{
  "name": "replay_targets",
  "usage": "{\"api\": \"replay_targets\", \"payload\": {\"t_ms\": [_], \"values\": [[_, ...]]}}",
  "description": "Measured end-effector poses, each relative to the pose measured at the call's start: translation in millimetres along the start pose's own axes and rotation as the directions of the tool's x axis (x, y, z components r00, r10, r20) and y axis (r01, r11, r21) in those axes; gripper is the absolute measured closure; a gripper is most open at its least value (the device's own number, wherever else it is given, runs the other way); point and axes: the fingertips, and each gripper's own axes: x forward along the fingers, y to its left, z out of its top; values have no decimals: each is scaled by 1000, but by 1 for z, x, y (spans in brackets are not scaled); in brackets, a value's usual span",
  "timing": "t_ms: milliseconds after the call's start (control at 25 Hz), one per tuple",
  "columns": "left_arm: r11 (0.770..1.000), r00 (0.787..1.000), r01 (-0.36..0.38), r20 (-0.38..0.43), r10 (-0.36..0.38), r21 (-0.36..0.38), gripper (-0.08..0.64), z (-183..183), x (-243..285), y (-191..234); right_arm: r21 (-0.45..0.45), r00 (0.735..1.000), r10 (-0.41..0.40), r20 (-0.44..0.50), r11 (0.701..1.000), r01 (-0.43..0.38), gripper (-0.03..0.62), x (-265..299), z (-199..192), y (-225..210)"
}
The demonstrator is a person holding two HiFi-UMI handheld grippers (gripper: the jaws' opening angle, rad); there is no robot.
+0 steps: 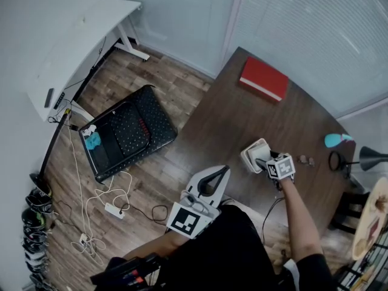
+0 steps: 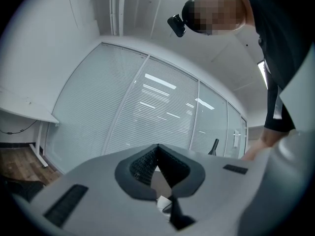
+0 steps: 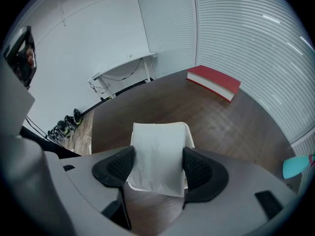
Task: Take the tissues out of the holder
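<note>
Looks like the pull-out step: grips the white tissues (image 3: 160,132) across their width in the wide-set right gripper (image 3: 158,157), stack standing in the cream holder (image 3: 189,132) on the dark table (image 3: 221,127). Probably needs a straight upward draw without dragging the holder. Holds the left gripper (image 2: 157,149) closed, empty. Cannot tell how deep the stack sits; lower edge hidden.

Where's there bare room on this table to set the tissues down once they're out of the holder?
The widest bare patch of the table lies between the red book and the holder, running to the left edge. The right side is crowded: a teal thing and a black lamp sit there.
</note>
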Motion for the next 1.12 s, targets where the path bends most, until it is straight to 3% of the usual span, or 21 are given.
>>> {"api": "replay_targets", "payload": {"t_ms": [680, 1120], "values": [[990, 996, 76, 35, -80, 118, 563, 23, 87, -3, 8, 999, -30, -29, 1000, 30, 268, -11, 2, -9], [983, 986, 165, -27, -164, 82, 563, -5, 113, -20, 80, 998, -44, -35, 996, 47, 268, -27, -4, -11]]}}
